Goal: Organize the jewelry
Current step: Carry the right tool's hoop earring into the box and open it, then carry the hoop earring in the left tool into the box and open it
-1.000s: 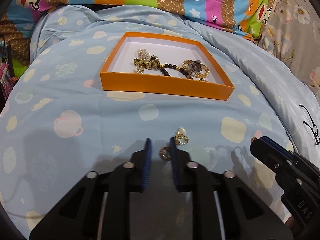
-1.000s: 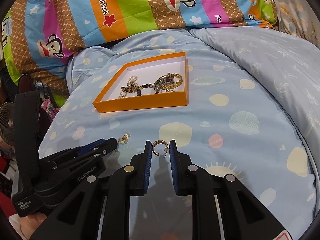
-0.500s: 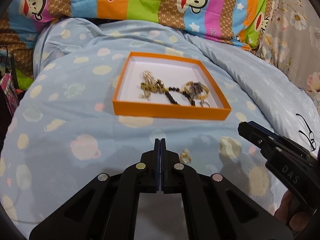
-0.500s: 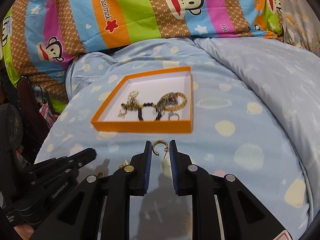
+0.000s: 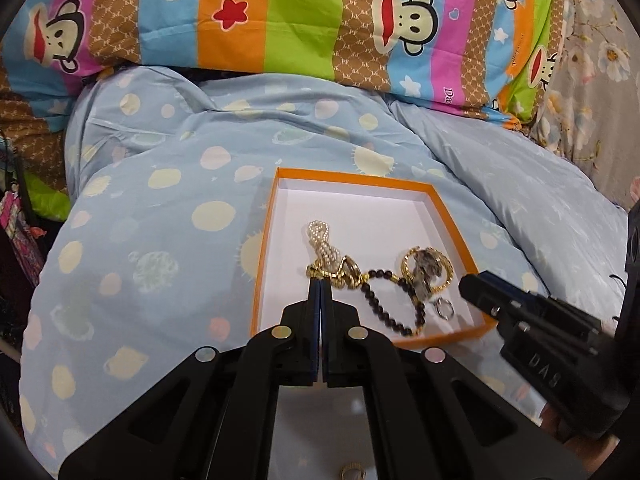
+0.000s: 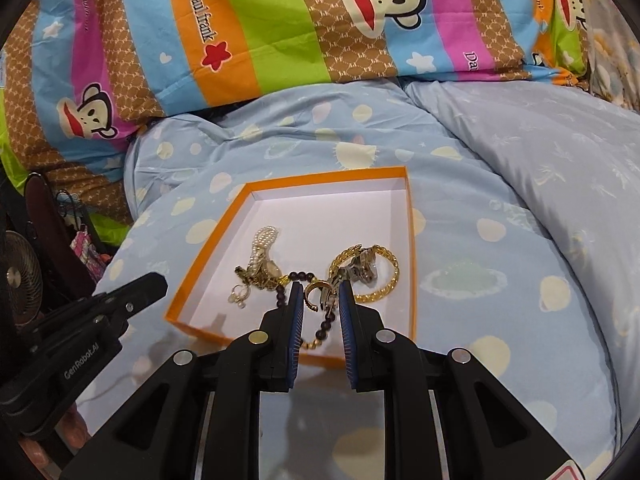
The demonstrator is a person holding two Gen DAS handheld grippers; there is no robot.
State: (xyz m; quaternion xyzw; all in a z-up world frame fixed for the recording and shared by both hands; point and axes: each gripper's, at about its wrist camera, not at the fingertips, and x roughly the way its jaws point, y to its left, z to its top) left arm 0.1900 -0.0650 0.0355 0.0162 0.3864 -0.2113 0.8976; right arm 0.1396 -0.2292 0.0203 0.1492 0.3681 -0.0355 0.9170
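The left gripper hung over the orange box with its jaws pressed together; whether anything was pinched between them could not be told. The right gripper was narrowly parted, a gold hoop between its pads, above the box's near edge. Inside lay a pearl strand, a bead bracelet, a gold chain and a ring, while another ring sat on the blue quilt.

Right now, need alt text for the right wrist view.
The right tongs pinch a gold hoop earring over the near edge of an orange box on a blue bedspread. Inside lie a pearl strand, a gold chain bracelet and dark beads. The left tongs reach in from the left.
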